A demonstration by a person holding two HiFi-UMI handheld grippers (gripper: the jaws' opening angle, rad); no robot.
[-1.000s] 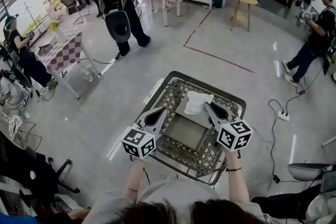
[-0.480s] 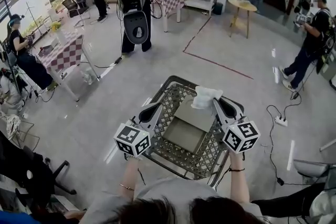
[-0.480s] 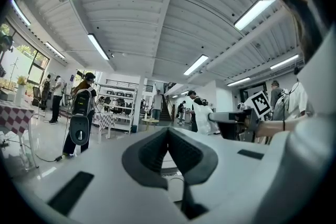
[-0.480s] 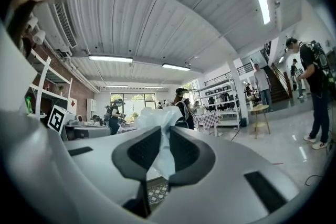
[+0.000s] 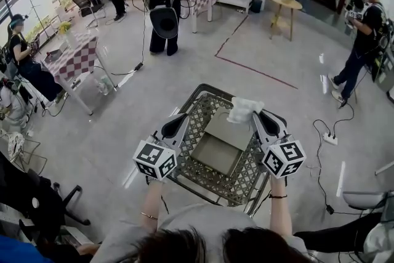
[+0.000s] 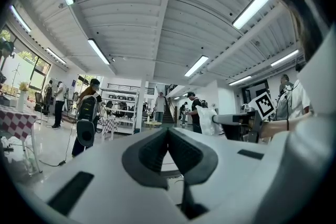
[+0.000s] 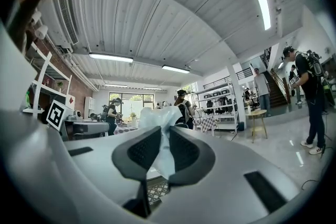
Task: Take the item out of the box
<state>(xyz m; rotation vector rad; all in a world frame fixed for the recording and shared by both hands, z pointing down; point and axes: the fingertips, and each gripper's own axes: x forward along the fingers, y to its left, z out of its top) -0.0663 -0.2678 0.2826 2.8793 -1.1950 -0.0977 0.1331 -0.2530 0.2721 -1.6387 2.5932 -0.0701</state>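
Note:
An open cardboard box (image 5: 217, 146) sits inside a wire basket (image 5: 236, 186) in front of me. My right gripper (image 5: 255, 116) is shut on a crumpled white plastic-wrapped item (image 5: 243, 109), holding it above the box's far flap. In the right gripper view the white item (image 7: 159, 122) is pinched between the dark pads of the right gripper (image 7: 164, 132) and sticks up above them. My left gripper (image 5: 182, 119) hovers over the basket's left rim; in its own view the left gripper (image 6: 168, 132) has its jaws together with nothing between them. The white item (image 6: 208, 120) shows off to its right.
The basket stands on a grey floor. Several people stand around, one with a backpack (image 5: 161, 0) ahead. Checkered tables (image 5: 77, 61) are at left, a round wooden table (image 5: 284, 3) lies at the back, cables and a power strip (image 5: 329, 137) at right, a black chair (image 5: 37, 209) at near left.
Both grippers have risen, and the white item has come up off the box flap with the right gripper. The person with the backpack has walked right across the floor.

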